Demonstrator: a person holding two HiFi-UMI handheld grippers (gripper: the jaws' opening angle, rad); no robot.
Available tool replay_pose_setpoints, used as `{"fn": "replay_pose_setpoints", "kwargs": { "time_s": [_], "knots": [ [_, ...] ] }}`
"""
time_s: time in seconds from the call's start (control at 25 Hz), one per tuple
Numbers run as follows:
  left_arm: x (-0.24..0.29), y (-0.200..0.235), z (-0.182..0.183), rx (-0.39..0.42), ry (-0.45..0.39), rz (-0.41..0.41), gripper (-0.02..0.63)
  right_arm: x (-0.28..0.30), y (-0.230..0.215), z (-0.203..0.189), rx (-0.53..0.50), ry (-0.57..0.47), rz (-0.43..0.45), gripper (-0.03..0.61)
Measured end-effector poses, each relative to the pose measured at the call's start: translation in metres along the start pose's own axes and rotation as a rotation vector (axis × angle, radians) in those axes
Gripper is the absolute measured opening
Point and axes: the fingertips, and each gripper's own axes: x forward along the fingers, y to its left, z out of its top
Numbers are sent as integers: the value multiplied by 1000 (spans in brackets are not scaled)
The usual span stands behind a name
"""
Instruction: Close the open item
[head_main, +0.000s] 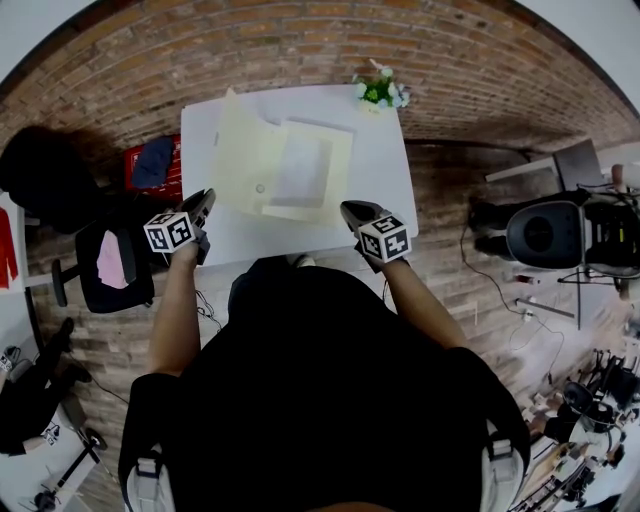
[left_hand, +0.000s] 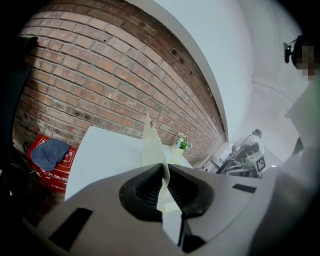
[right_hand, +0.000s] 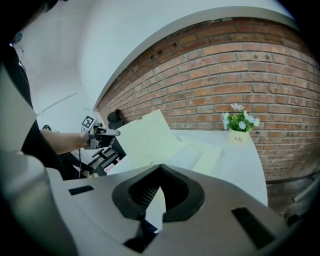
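Note:
A pale yellow folder (head_main: 300, 170) lies open on the white table (head_main: 385, 195), with white sheets in its right half. Its left cover (head_main: 232, 150) stands tilted up off the table. My left gripper (head_main: 205, 202) is shut on that cover's near left edge. In the left gripper view the thin cover (left_hand: 151, 145) runs edge-on between the pads of the left gripper (left_hand: 165, 172). In the right gripper view the raised cover (right_hand: 145, 137) leans over the folder with the left gripper (right_hand: 112, 132) at its edge. My right gripper (head_main: 350, 210) (right_hand: 160, 167) hangs shut and empty by the table's front right.
A small pot of flowers (head_main: 378, 92) (right_hand: 239, 125) stands at the table's far edge against the brick wall. A red box with a blue cloth (head_main: 150, 165) (left_hand: 50, 155) sits left of the table, beside a black chair (head_main: 110, 265). Equipment (head_main: 550, 235) crowds the right.

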Motion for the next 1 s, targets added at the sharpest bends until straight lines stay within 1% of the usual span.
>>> {"fn": "replay_pose_setpoints", "kwargs": {
  "time_s": [0.24,0.48,0.8,1.0],
  "knots": [
    [8,-22,-2,9,13,-30,25,-3,-2,-2,6,-4,2,21],
    [17,-46,-3,58,39,-61,23,-6,0,-10,15,-4,2,21],
    [26,-69,-10,104,62,-98,18,-13,1,-12,16,-14,-5,20],
    [34,-85,-16,120,78,-129,18,-18,1,-15,20,-14,-11,21]
  ]
}}
